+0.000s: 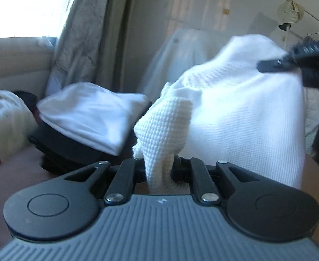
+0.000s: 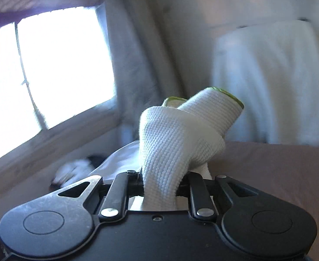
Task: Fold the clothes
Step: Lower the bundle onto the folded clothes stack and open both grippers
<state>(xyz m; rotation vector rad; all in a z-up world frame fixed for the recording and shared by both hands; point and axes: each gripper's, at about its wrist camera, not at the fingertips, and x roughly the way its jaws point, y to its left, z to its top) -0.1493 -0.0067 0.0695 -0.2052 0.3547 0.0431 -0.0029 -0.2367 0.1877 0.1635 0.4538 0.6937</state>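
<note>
A white waffle-knit garment hangs in the air, stretched between both grippers. In the left wrist view my left gripper, its fingers wrapped in white knit covers, is shut on a bunched edge of the garment. My right gripper pinches the garment's upper right edge, higher up. In the right wrist view the right gripper shows knit-covered fingers with green-edged cuffs pressed together, and white cloth trails below them on the left. The pinch itself is hidden by the covers.
A folded white garment lies on a dark folded stack on the brownish bed surface. Grey curtains and a bright window stand behind. A white-draped object and a clothes rack are at the back right.
</note>
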